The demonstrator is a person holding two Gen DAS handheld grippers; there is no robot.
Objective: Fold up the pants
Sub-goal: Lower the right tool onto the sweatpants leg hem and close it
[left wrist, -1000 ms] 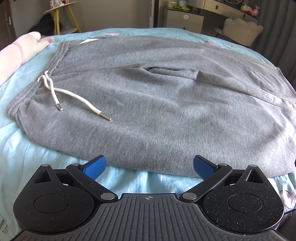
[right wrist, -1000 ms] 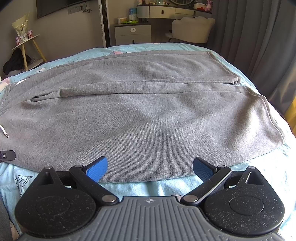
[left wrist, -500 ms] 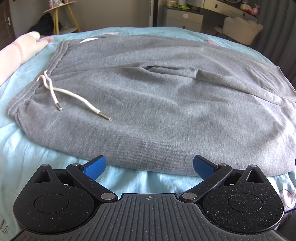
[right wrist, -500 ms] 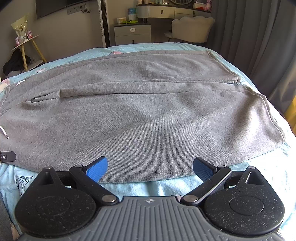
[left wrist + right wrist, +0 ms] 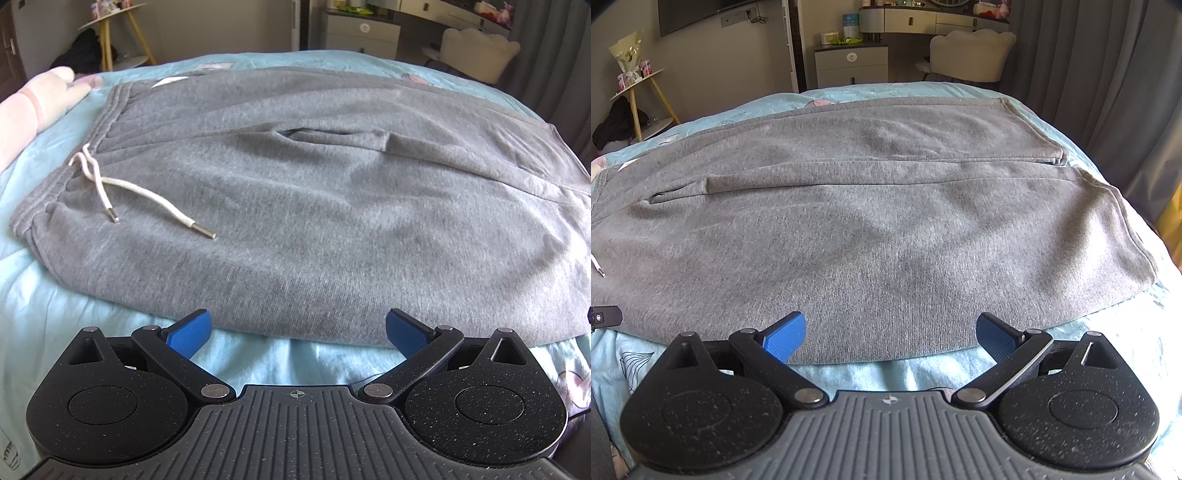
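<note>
Grey sweatpants lie flat across a light blue bed, waistband at the left with a white drawstring, leg cuffs at the right. The two legs lie side by side with a seam fold between them. My left gripper is open and empty, just short of the near edge of the pants by the waist end. My right gripper is open and empty at the near edge of the pants toward the leg end.
A pink pillow lies at the bed's far left. Beyond the bed stand a small yellow-legged side table, a white nightstand, a cream chair and grey curtains. The bed's right edge drops off near the cuffs.
</note>
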